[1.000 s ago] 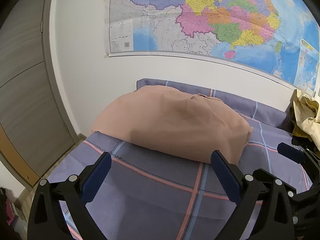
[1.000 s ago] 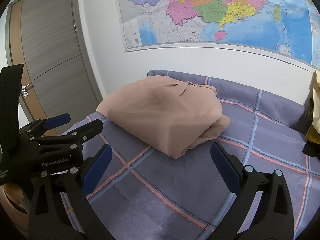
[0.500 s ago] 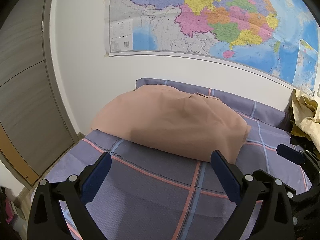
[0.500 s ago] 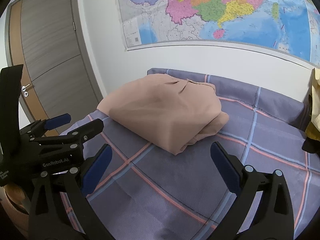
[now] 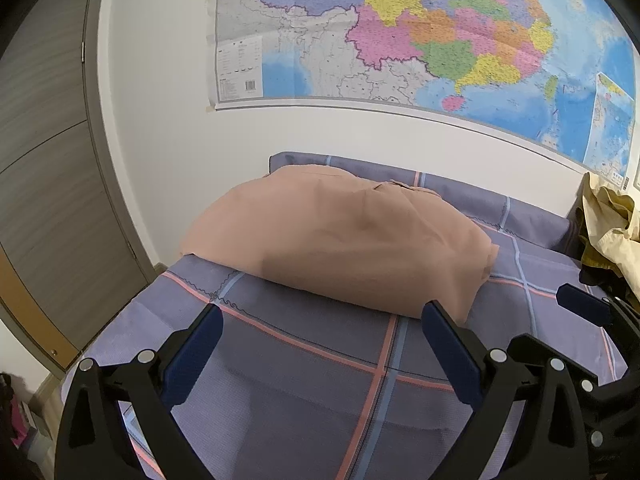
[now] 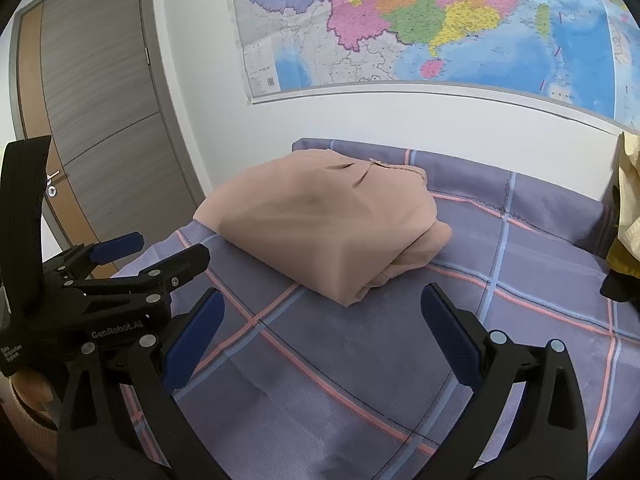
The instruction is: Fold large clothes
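Observation:
A folded tan garment (image 5: 340, 240) lies in a thick stack at the far left corner of the bed, also in the right wrist view as the tan garment (image 6: 320, 224). My left gripper (image 5: 320, 332) hovers open over the purple plaid sheet (image 5: 304, 380), short of the stack's near edge, holding nothing. My right gripper (image 6: 320, 316) is open too, empty, a little back from the stack's near corner. The left gripper's body (image 6: 120, 276) shows at the left of the right wrist view, and the right gripper's blue finger (image 5: 580, 306) at the right of the left wrist view.
A pale yellow cloth pile (image 5: 608, 224) sits at the bed's right edge against the wall. A large coloured map (image 5: 400, 32) hangs above the bed. A grey wooden door (image 6: 96, 120) stands to the left, past the bed's edge. The sheet (image 6: 380, 360) stretches flat in front.
Both grippers have drawn back slightly from the folded garment, which lies still. Both stay open.

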Action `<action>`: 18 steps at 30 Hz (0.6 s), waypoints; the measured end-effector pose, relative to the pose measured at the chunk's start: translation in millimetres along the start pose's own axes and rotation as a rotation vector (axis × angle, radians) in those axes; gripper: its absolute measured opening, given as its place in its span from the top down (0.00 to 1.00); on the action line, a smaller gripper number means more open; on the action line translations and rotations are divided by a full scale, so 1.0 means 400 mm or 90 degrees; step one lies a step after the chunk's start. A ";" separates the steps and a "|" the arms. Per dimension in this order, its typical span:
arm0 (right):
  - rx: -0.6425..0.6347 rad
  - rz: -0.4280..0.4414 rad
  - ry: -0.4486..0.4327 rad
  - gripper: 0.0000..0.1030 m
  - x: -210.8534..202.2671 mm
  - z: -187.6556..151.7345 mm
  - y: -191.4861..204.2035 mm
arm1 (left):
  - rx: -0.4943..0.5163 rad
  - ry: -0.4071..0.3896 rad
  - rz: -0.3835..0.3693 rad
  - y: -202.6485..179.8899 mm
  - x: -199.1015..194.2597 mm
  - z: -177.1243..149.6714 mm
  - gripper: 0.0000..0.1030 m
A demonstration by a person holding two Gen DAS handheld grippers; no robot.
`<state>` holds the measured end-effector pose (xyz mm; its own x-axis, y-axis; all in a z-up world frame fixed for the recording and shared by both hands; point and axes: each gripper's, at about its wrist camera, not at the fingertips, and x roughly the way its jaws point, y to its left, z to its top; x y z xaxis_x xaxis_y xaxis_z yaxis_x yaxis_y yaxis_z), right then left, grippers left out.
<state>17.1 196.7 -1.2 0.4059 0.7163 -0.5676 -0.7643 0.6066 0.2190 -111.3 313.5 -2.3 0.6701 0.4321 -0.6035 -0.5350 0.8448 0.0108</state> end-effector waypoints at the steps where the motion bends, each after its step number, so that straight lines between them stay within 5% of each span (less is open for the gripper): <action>1: 0.000 -0.001 0.000 0.05 -0.001 0.000 0.000 | 0.001 0.000 0.000 -0.001 0.000 -0.001 0.07; 18: 0.006 -0.003 -0.002 0.05 -0.002 -0.002 -0.006 | 0.011 -0.014 -0.009 -0.011 -0.014 -0.007 0.07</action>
<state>18.3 194.3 -2.0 0.4117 0.7143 -0.5659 -0.7575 0.6134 0.2233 -114.2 306.5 -1.3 0.6888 0.4271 -0.5858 -0.5169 0.8559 0.0163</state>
